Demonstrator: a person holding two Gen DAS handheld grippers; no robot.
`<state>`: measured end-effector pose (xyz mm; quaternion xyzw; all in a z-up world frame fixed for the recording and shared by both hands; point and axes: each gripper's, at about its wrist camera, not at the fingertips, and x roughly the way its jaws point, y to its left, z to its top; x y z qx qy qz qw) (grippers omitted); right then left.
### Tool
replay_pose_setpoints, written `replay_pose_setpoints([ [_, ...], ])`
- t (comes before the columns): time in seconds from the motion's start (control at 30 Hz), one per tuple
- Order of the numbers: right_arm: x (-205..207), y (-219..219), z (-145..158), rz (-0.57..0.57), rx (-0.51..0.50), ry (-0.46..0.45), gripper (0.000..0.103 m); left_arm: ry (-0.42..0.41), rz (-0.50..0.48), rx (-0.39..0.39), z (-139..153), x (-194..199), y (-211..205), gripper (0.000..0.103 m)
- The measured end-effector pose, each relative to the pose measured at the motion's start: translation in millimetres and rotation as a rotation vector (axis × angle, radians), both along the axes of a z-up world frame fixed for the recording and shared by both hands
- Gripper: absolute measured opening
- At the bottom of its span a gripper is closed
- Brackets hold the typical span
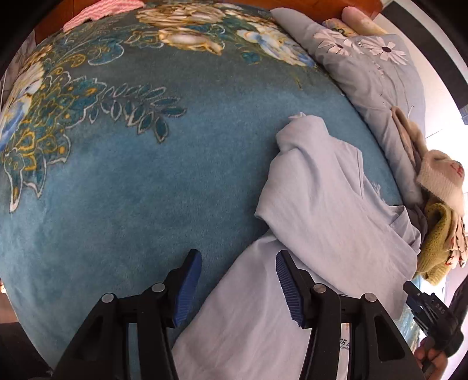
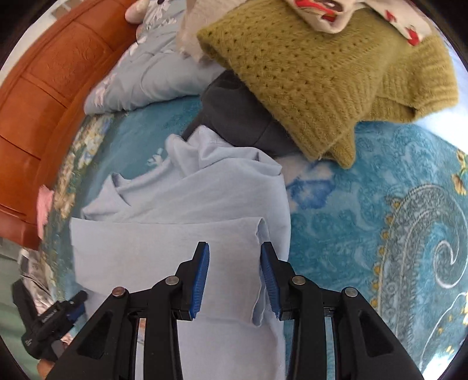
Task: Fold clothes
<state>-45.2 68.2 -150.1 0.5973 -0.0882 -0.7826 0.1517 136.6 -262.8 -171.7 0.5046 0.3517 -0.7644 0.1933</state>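
A pale blue garment (image 1: pixel 316 222) lies crumpled on a teal floral blanket (image 1: pixel 146 181). My left gripper (image 1: pixel 238 288) is open over the garment's left edge, holding nothing. In the right wrist view the same garment (image 2: pixel 181 233) lies partly folded, with a folded flap's edge between the jaws. My right gripper (image 2: pixel 234 277) is open just above it. The right gripper shows at the left wrist view's lower right edge (image 1: pixel 424 309), and the left gripper shows at the right wrist view's lower left (image 2: pixel 55 318).
A pile of clothes sits beyond the garment: an olive knit sweater (image 2: pixel 321 79), a dark grey item (image 2: pixel 242 117) and a white red-printed piece (image 2: pixel 336 11). A grey-blue floral pillow (image 1: pixel 371 67) and an orange wooden headboard (image 2: pixel 44 87) border the bed. A pink cloth (image 1: pixel 99 11) lies far left.
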Motion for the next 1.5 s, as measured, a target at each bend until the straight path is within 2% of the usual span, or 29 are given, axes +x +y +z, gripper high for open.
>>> replay_pose_setpoints([
  [0.1, -2, -4, -5, 0.019, 0.023, -0.008, 0.036, 0.026, -0.008, -0.018, 1, -1, -2, 0.057],
  [0.17, -2, -8, -7, 0.043, 0.04, -0.011, 0.02, 0.034, -0.012, -0.027, 0, -1, -3, 0.057],
  [0.2, -2, -9, -8, 0.049, 0.043, -0.021, 0.002, 0.039, -0.012, -0.028, -1, -1, -4, 0.057],
  [0.33, -2, -10, 8, 0.054, 0.039, 0.021, 0.001, 0.062, -0.001, -0.045, 1, 5, -4, 0.057],
  [0.5, 1, 1, 64, 0.027, 0.006, 0.252, 0.001, 0.055, 0.006, -0.044, -3, 7, -3, 0.057],
  [0.53, -2, 3, 65, 0.026, 0.013, 0.263, 0.001, 0.052, 0.004, -0.047, -2, 7, -4, 0.057],
  [0.63, -13, 3, 31, 0.047, 0.092, 0.154, 0.001, 0.044, -0.011, -0.062, -2, 7, -1, 0.057],
  [0.7, -14, 4, 16, 0.059, 0.104, 0.111, 0.001, 0.049, -0.007, -0.053, -2, 8, -5, 0.057],
  [0.8, -16, 6, 14, 0.059, 0.101, 0.116, 0.001, 0.07, 0.019, -0.014, -2, 11, -11, 0.057],
  [0.9, -18, 12, 21, 0.044, 0.106, 0.118, 0.003, 0.109, 0.024, 0.056, 0, 16, -12, 0.057],
  [0.97, -12, 17, 32, 0.018, 0.112, 0.148, 0.014, 0.133, 0.017, 0.112, 0, 19, -12, 0.057],
  [1.03, 2, 29, 36, -0.018, 0.045, 0.149, 0.038, 0.149, 0.009, 0.164, 0, 22, -11, 0.057],
  [1.23, 70, 70, 7, -0.044, -0.091, 0.018, 0.039, 0.126, 0.054, 0.315, -11, 43, -16, 0.057],
  [1.43, 135, 97, -14, -0.092, -0.189, -0.078, 0.039, 0.143, 0.182, 0.476, -15, 88, -23, 0.057],
  [1.5, 148, 96, -20, -0.088, -0.209, -0.103, 0.039, 0.13, 0.2, 0.486, -12, 100, -22, 0.057],
])
